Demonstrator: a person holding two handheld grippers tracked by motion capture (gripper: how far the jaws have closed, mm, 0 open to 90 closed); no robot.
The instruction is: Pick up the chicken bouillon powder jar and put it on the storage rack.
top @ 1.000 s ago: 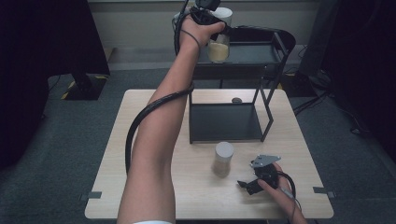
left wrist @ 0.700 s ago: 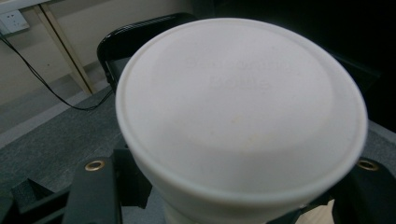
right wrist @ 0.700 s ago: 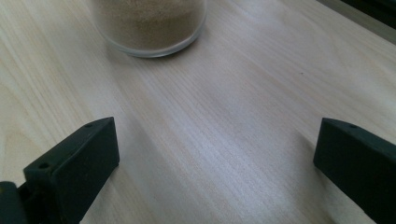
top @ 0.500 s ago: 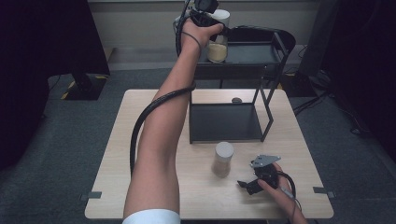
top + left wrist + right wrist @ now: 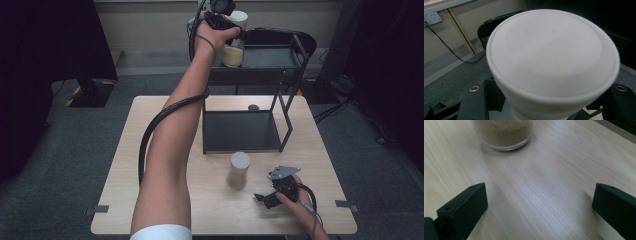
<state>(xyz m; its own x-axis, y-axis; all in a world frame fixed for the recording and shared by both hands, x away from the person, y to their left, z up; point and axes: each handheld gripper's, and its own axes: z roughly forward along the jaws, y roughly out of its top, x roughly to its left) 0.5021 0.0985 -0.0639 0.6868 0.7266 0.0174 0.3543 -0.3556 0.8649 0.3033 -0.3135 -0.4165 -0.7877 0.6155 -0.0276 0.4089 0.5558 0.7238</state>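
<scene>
Grey carpet and a pale back wall frame a light wood desk (image 5: 165,165) with a black two-tier metal rack (image 5: 280,95) standing at its far side. Left arm is stretched far forward; the left hand-held gripper (image 5: 225,22) is clamped on a white-lidded jar (image 5: 233,47) of tan powder, held at the upper shelf (image 5: 272,57) of the rack. From the left gripper view the white lid (image 5: 552,55) looms close between the black jaws, which press in on the jar below the rim. Whether the jar's base already rests on the shelf I cannot tell. A second jar (image 5: 238,170), same lid and same tan fill, stands upright on the desk just in front of the rack's lower tray (image 5: 240,131). The right hand-held gripper (image 5: 265,197) rests near the desk's front edge, jaws spread wide with nothing between them, the second jar's glass base (image 5: 502,133) ahead of them and apart. To do this placement well, I judge: keep the jar upright, lower it until the base sits flat on the shelf well inside the rim, then ease the jaws apart evenly and draw straight back so neither pad drags the lid. The reach is long, so a slow wrist matters.
</scene>
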